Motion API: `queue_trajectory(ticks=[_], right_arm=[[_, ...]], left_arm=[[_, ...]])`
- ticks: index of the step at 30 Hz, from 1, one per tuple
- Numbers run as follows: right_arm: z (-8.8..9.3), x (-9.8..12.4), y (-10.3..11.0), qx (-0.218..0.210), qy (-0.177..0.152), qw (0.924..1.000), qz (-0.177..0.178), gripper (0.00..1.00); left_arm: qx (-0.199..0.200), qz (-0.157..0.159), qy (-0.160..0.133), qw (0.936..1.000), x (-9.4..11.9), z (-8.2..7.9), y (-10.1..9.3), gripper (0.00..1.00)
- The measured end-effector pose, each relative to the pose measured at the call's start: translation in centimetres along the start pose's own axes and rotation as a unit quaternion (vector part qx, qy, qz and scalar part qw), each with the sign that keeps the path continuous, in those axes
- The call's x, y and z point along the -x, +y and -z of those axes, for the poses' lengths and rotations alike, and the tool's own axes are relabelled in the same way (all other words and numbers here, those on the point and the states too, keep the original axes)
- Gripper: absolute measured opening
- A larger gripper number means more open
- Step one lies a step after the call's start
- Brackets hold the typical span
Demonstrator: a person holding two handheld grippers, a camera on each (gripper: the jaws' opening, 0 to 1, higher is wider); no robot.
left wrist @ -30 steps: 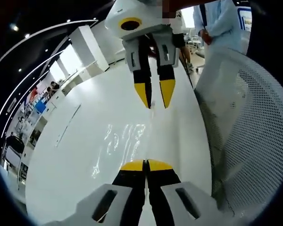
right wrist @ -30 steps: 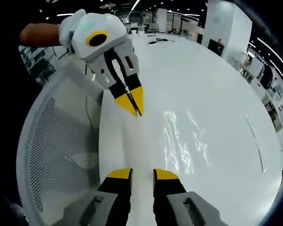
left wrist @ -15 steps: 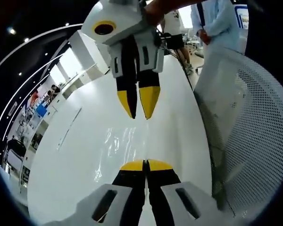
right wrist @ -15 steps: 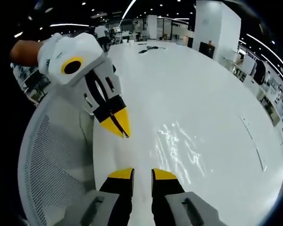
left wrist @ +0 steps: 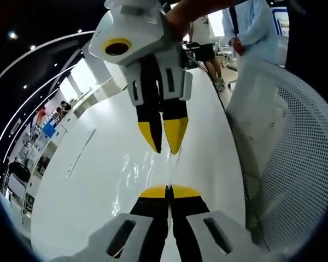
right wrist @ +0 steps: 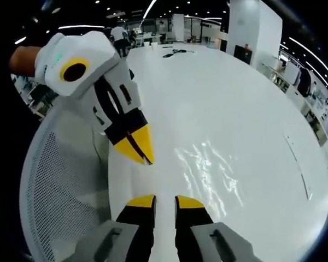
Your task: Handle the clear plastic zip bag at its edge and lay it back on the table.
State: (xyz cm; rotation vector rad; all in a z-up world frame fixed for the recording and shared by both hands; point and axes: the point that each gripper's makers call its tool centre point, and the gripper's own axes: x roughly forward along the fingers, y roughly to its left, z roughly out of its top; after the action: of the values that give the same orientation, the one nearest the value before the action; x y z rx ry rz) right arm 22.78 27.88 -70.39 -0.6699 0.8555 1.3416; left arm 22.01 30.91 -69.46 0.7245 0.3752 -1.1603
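The clear zip bag point(left wrist: 132, 173) lies crinkled and shiny on the white table point(left wrist: 87, 191); in the right gripper view the bag point(right wrist: 208, 172) sits right of centre. My left gripper point(left wrist: 168, 191) is shut, its yellow tips together at the bag's near edge, which seems pinched between them. From the upper left of the right gripper view, the left gripper point(right wrist: 145, 155) points down at that edge. My right gripper point(right wrist: 165, 201) is open by a narrow gap. Seen from the left gripper view, the right gripper point(left wrist: 165, 146) hangs just above the left tips, over the bag's edge.
A white mesh chair back point(left wrist: 295, 164) curves along the table's side, also as the chair back point(right wrist: 60, 191). A person in light clothes point(left wrist: 254, 27) stands beyond the table. Small dark items point(right wrist: 177, 52) lie at the table's far end. A thin seam point(right wrist: 298, 164) marks the tabletop.
The right gripper has come down and nearer to the left gripper's tips, with its jaws closer together. The left gripper has stayed shut at the bag's edge.
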Motion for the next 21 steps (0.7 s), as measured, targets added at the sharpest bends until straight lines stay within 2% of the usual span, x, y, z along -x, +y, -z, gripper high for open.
queue_trajectory(ticks=[9,14,21], right_arm=[[0.9,-0.4,0.3,-0.013,0.003,0.9999,-0.004,0.09],[1.2,-0.5,0.6,-0.011,0.010,0.9999,-0.005,0.00],[1.0,-0.8,1.1,-0.002,0.017,0.9998,-0.006,0.00]], left_arm=[[0.017,-0.004,-0.017,0.9997,0.2,-0.3,0.2,0.00],[0.019,0.002,-0.019,0.9996,0.1,-0.1,-0.1,0.00],[0.017,0.009,-0.021,0.9996,0.4,0.1,-0.5,0.00]])
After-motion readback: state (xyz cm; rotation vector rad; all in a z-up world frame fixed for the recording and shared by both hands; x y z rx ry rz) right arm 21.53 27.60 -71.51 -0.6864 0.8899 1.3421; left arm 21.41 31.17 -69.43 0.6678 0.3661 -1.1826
